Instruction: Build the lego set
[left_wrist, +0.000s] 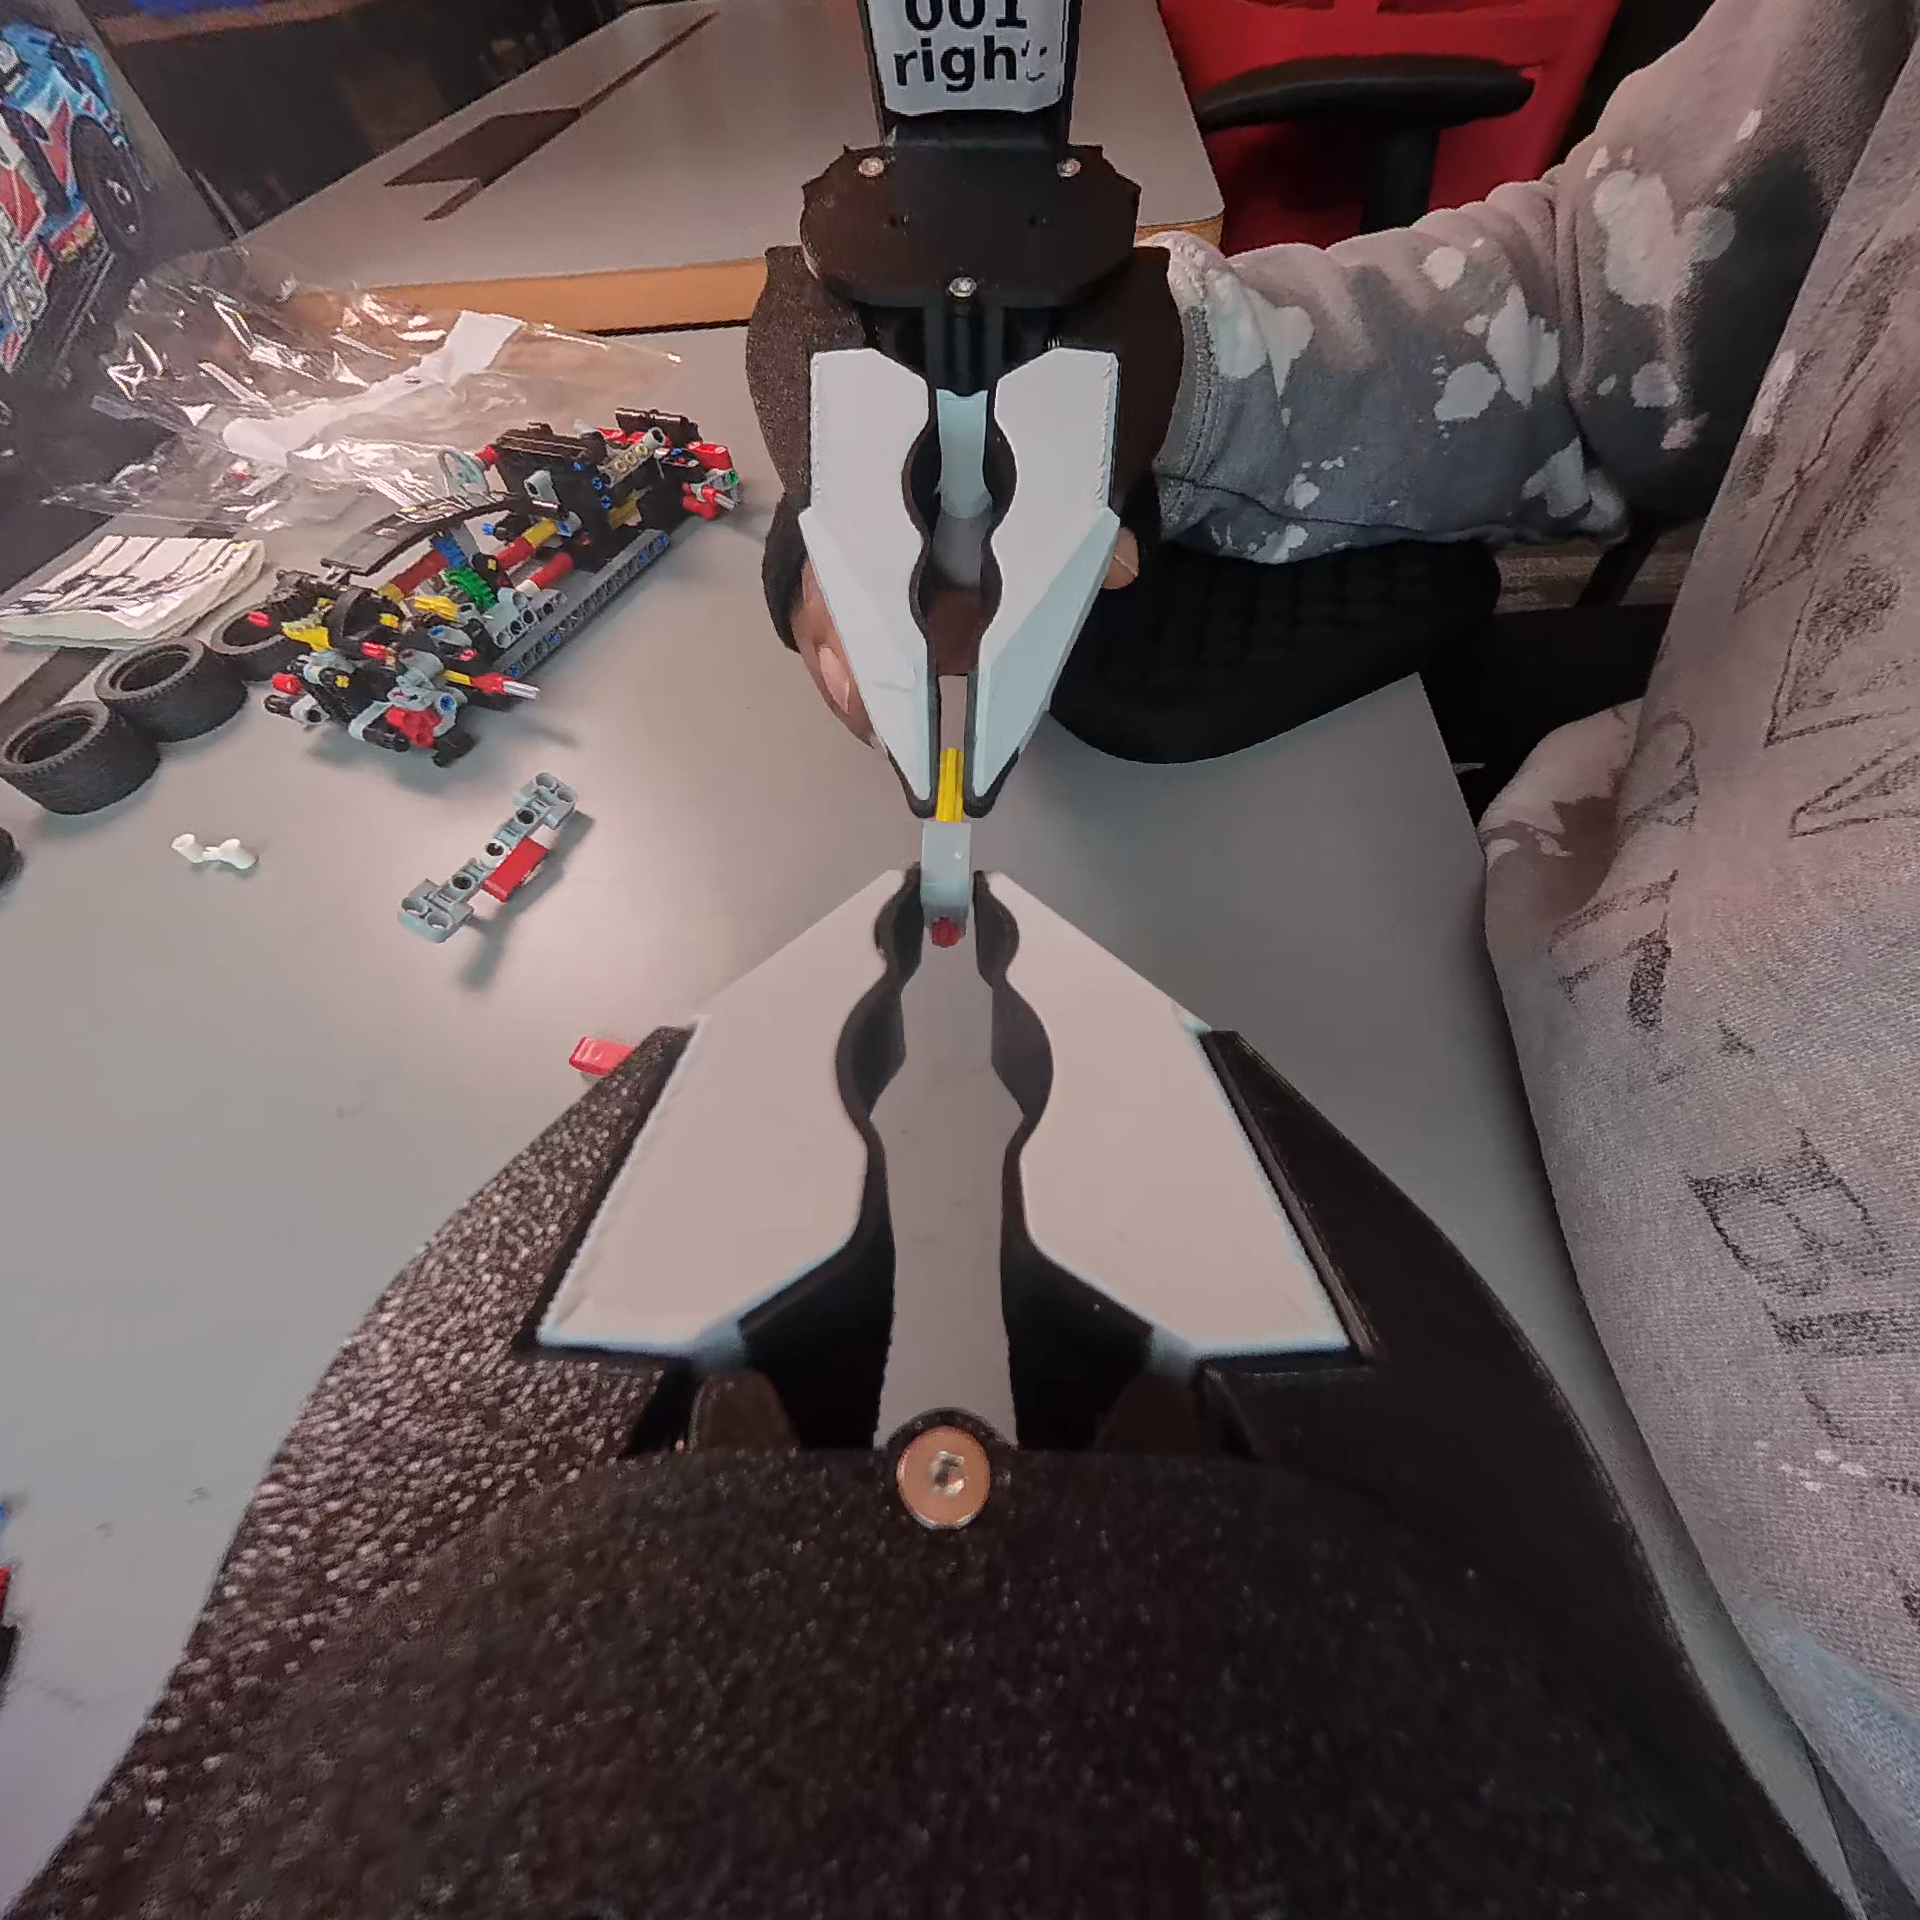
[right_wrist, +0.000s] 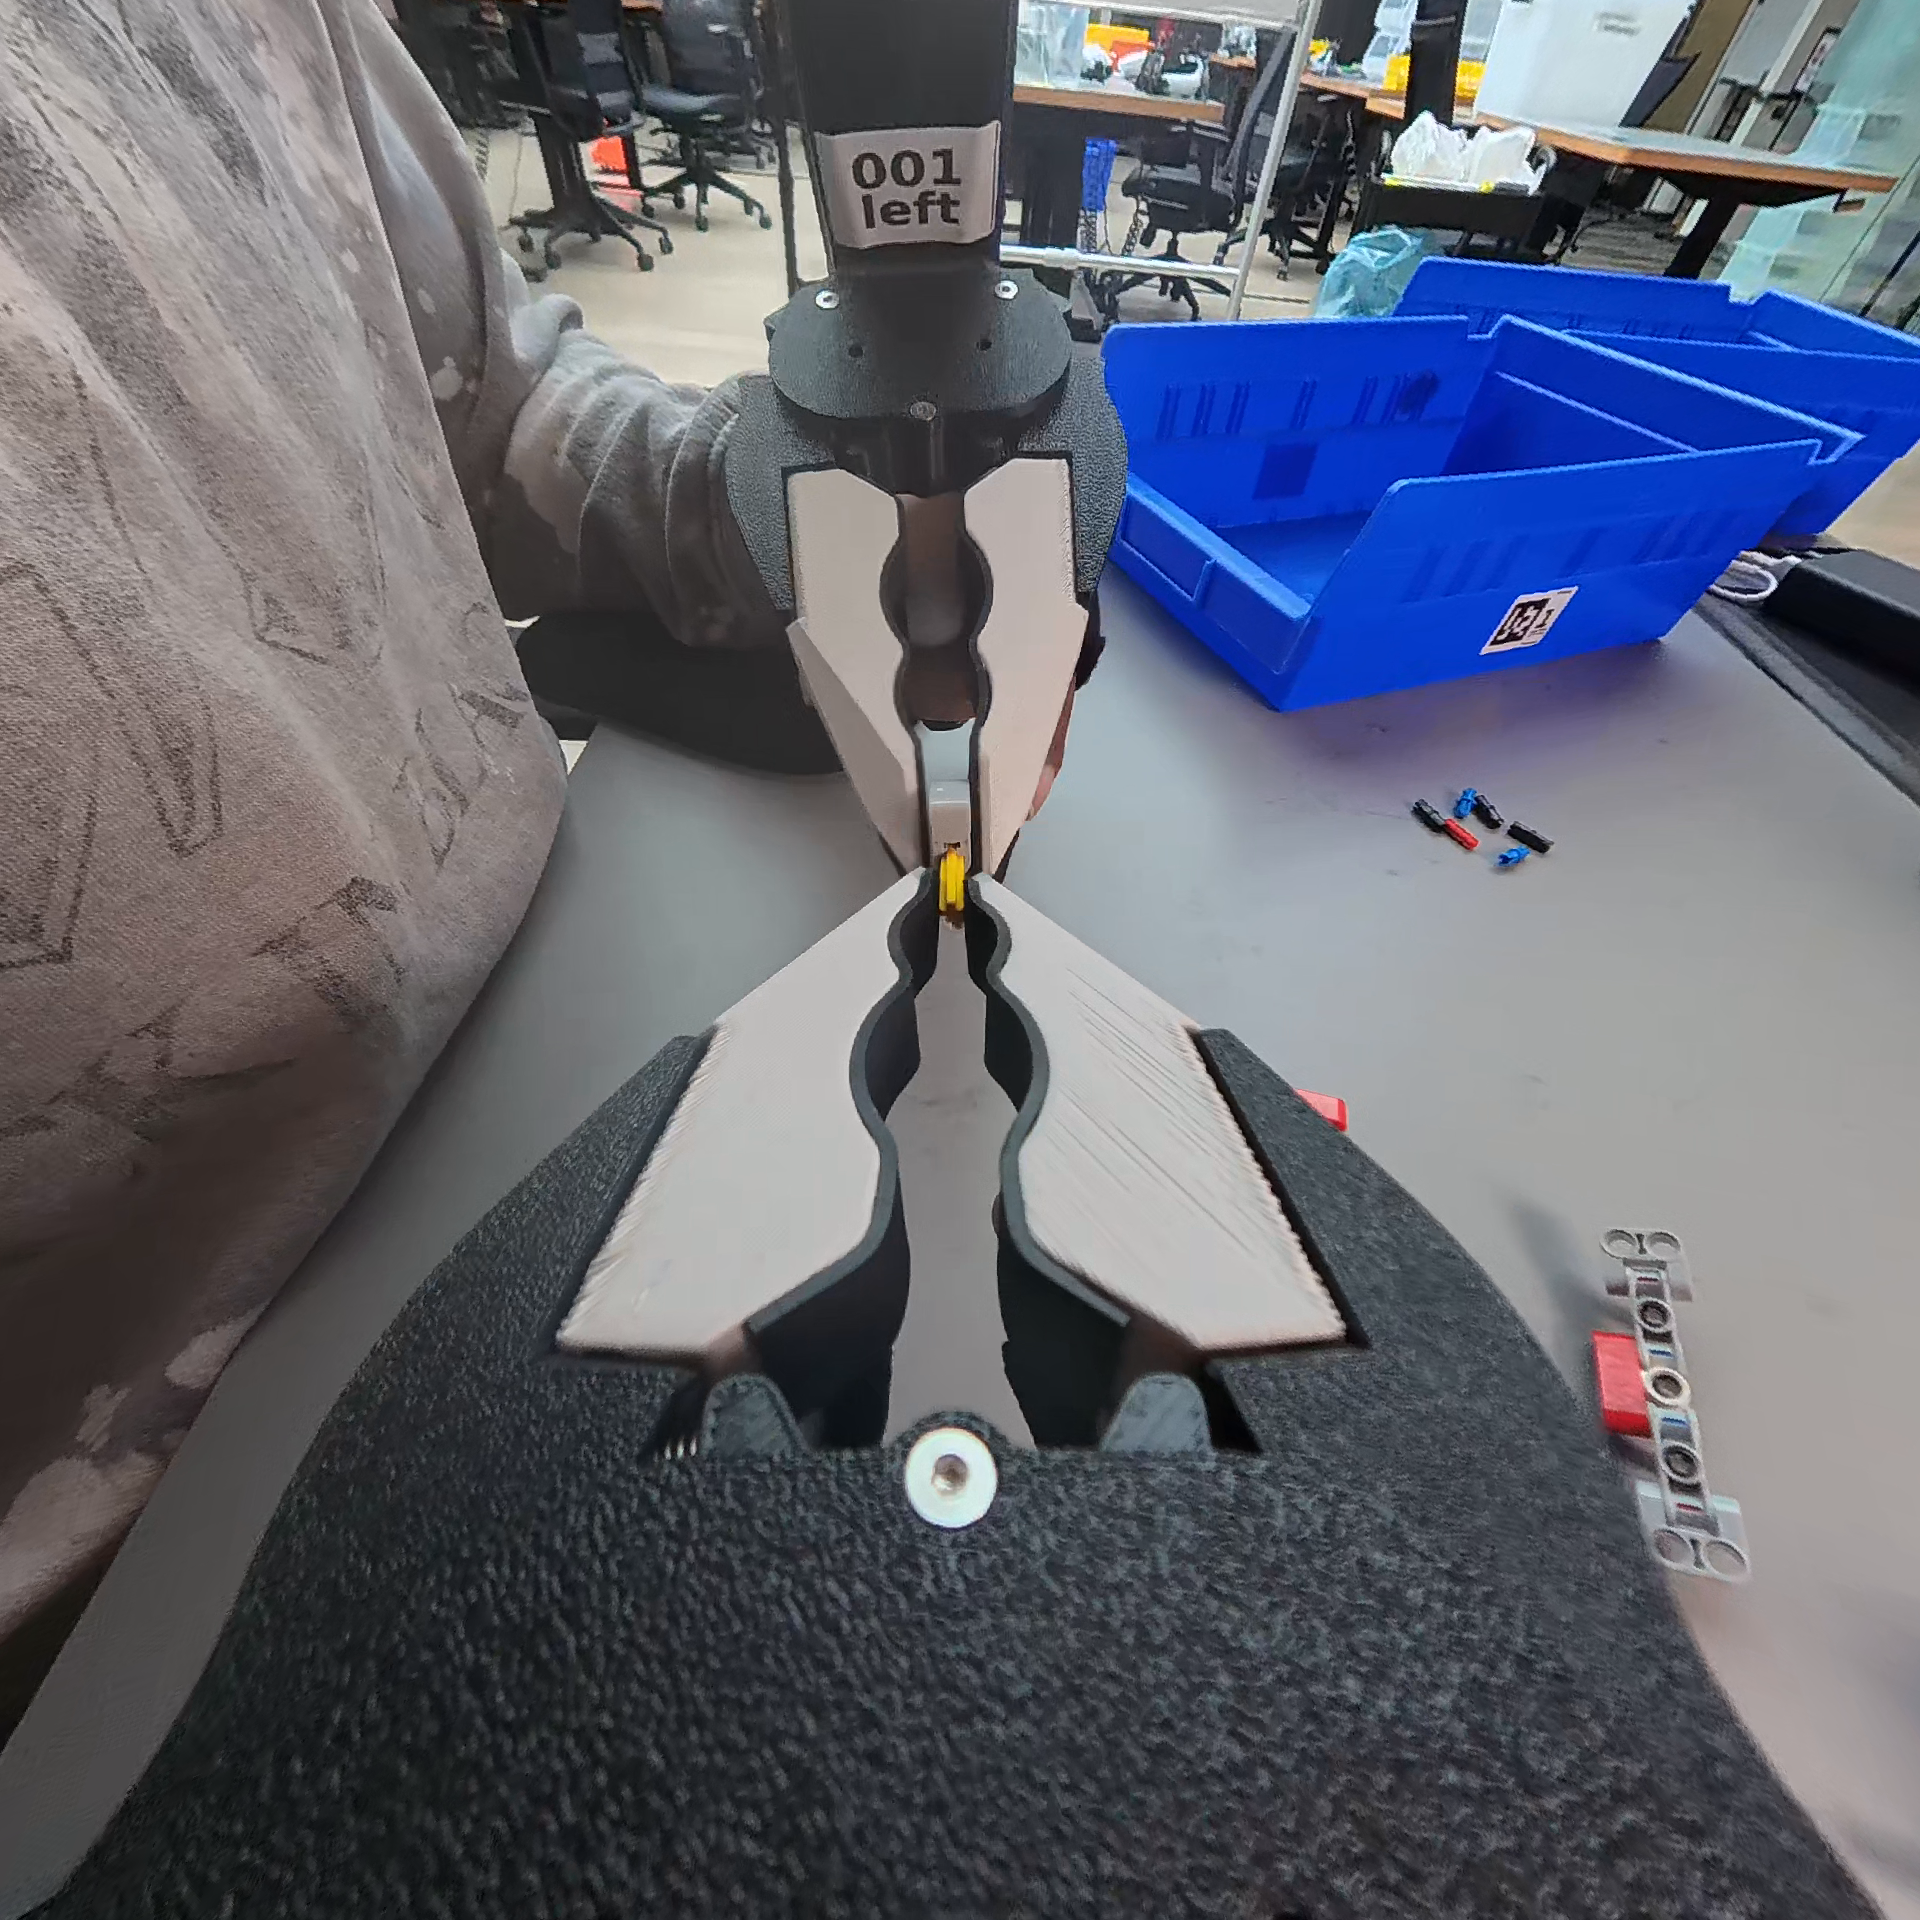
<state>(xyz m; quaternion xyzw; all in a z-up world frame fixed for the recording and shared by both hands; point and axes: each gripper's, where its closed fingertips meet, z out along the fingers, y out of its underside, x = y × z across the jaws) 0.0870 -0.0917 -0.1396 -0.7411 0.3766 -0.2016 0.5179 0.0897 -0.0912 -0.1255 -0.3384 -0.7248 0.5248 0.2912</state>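
My left gripper (left_wrist: 943, 883) is shut on a small grey connector (left_wrist: 948, 862) with a red pin (left_wrist: 943, 932) in its near end. My right gripper (left_wrist: 951, 805) comes in from the far side, tip to tip with it, and is shut on a short yellow axle piece (left_wrist: 951, 781). The yellow piece touches the far end of the grey connector. In the right wrist view my right gripper (right_wrist: 948, 890) holds the yellow piece (right_wrist: 949, 881) against the grey connector (right_wrist: 948, 805), which the left gripper (right_wrist: 951, 847) holds. Both are above the grey table (left_wrist: 1195, 935).
A part-built car chassis (left_wrist: 499, 582), several tyres (left_wrist: 114, 707), plastic bags (left_wrist: 312, 384) and a paper sheet (left_wrist: 125, 582) lie far left. A grey beam with a red part (left_wrist: 494, 868) lies nearer. Blue bins (right_wrist: 1455, 520) and loose pins (right_wrist: 1481, 826) lie by the right gripper. The person's body (left_wrist: 1714, 935) borders the table. Left and right tips are no more than a few centimetres apart.
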